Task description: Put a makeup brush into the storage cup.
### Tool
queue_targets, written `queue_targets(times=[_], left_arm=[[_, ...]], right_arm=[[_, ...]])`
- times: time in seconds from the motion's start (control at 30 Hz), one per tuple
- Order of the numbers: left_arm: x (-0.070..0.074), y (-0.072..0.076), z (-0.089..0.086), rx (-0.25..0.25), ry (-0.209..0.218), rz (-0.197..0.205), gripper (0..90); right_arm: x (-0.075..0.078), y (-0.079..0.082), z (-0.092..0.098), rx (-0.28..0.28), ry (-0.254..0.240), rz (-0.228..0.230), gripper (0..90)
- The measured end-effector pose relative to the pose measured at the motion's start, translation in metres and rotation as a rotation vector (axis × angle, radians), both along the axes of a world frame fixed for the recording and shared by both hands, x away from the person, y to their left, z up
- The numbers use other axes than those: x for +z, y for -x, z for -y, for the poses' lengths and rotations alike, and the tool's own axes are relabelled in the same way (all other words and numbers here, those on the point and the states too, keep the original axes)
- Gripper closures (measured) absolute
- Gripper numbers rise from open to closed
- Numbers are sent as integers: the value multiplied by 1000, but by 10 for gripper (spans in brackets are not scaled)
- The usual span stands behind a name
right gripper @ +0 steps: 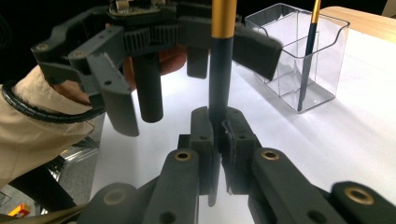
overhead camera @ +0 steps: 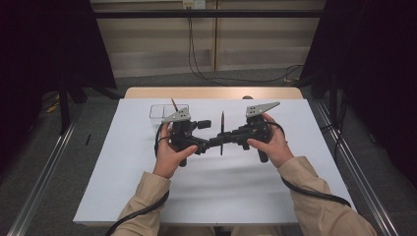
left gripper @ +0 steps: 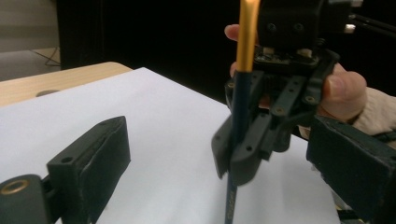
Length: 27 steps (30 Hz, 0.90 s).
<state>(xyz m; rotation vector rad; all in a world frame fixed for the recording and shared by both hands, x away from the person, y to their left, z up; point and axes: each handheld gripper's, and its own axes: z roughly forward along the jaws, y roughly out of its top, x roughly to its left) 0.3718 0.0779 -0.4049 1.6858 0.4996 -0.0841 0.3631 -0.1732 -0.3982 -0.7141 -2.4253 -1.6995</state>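
- high view: left gripper (overhead camera: 205, 124) and right gripper (overhead camera: 222, 141) meet nose to nose over the white table (overhead camera: 128, 162); a slim brush (overhead camera: 222, 132) stands upright between them; clear holder (overhead camera: 161, 112) behind the left gripper, a second brush (overhead camera: 173, 104) in it.
- left gripper view: own jaws spread wide, nothing between them; right gripper (left gripper: 233, 158) clamps the dark, gold-banded brush (left gripper: 239, 112).
- right gripper view: jaws pinched tight on the brush (right gripper: 219, 70); left gripper (right gripper: 196, 51) gapes around it, pads clear; holder (right gripper: 299, 56) just beyond.

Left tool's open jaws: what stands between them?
In the left gripper view, the right tool, shut on the upright pencil, stands between the left tool's open jaws, neither touching it.
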Motion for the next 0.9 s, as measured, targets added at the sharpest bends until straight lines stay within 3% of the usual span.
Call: queue_targets(times=[0.17,0.43,0.6,0.77,0.9], left_arm=[[3,-1,2,3,7,15,97],[6,-1,0,-10,34,40,342],[5,-2,-2,-8,54,22,440],[4,-2,-4,-3,74,41,488],[4,-1,-2,1,66,50,499]], right_arm=[[0,1,-2,8,2,2,843],[0,1,-3,6,11,7,843],[0,1,-4,5,13,13,842],[1,1,-4,4,16,12,843],[1,1,-4,2,19,13,842]])
